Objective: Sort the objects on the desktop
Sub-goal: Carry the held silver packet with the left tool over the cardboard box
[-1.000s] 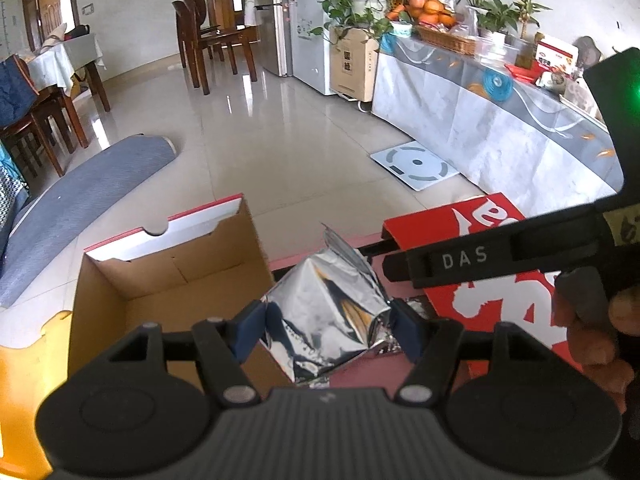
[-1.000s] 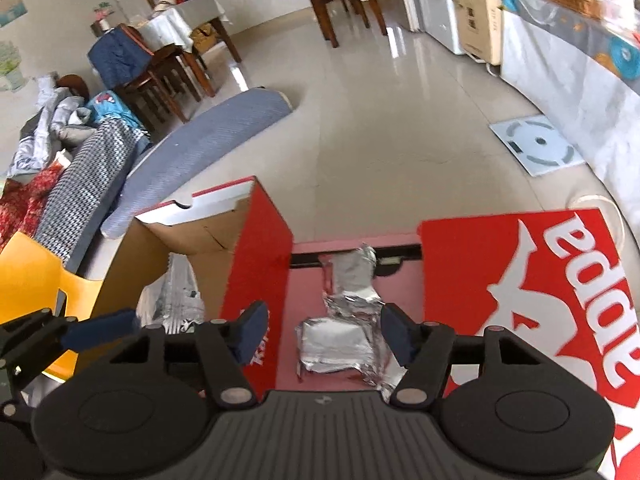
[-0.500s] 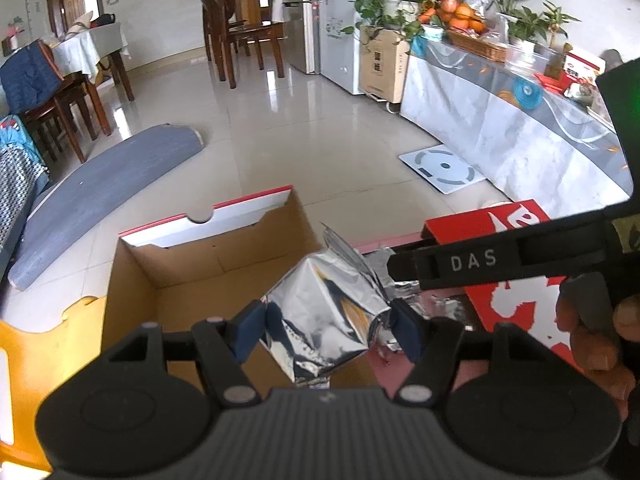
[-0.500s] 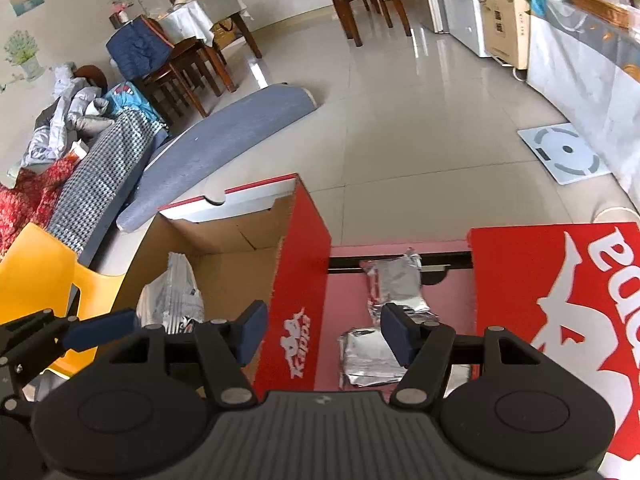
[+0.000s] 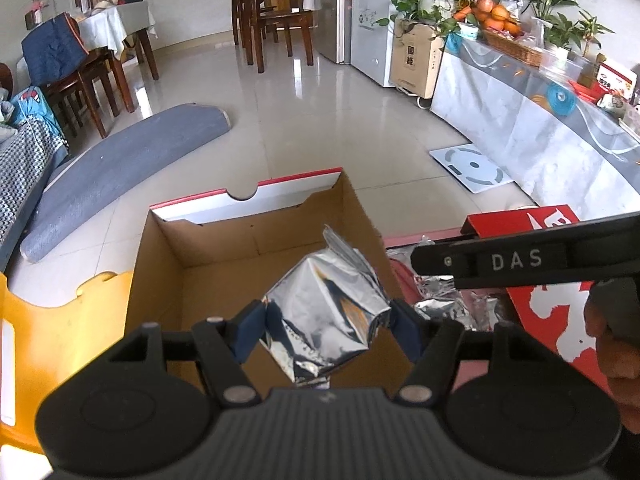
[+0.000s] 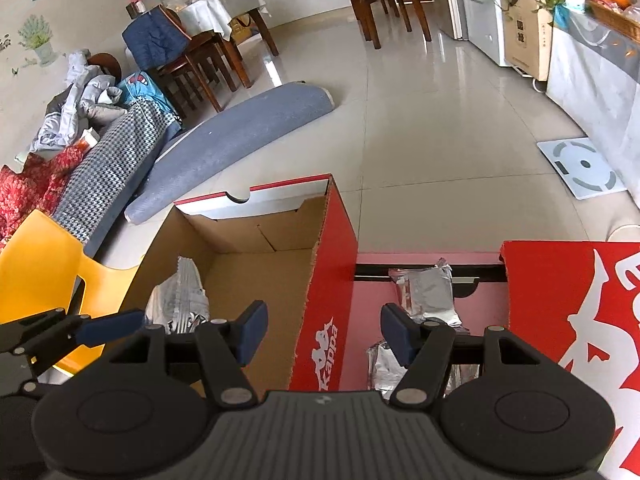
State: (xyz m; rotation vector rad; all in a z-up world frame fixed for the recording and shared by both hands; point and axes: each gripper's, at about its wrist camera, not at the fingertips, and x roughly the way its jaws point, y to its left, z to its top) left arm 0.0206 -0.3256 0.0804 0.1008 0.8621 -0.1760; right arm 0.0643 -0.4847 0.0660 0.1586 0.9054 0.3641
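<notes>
Left gripper: the left gripper (image 5: 326,326) is closed on a crumpled silver foil pouch (image 5: 324,316), its blue pads pressing the pouch's two sides, so the pouch hangs clear above the open box instead of resting on anything.

Foil pouch, place: held over the near right part of the shoe box (image 5: 224,280), just inside its right wall; the right wrist view shows the same pouch (image 6: 180,300) inside the box's outline at its near left side.

Shoe box: brown cardboard inside, red outside with a Kappa mark, lid flap folded back at the far edge; open upward, which suits it as the bin for the pouches. Its floor looks bare where it shows.

Right gripper: the right gripper (image 6: 324,330) has its fingers spread wide with nothing between them; it hangs over the box's red right wall, between the box and the pink desk.

Remaining pouches: one foil packet (image 6: 428,296) lies near the far edge of the pink desk (image 6: 372,300), another (image 6: 384,368) lies nearer, partly hidden by the right finger.

Red lid: a red printed lid (image 6: 576,320) lies at the desk's right side.

Stage, as a judgement: one pouch is poised for letting go into the box; at least two wait on the desk.

Risk: the crinkled foil may catch on a pad.
</notes>
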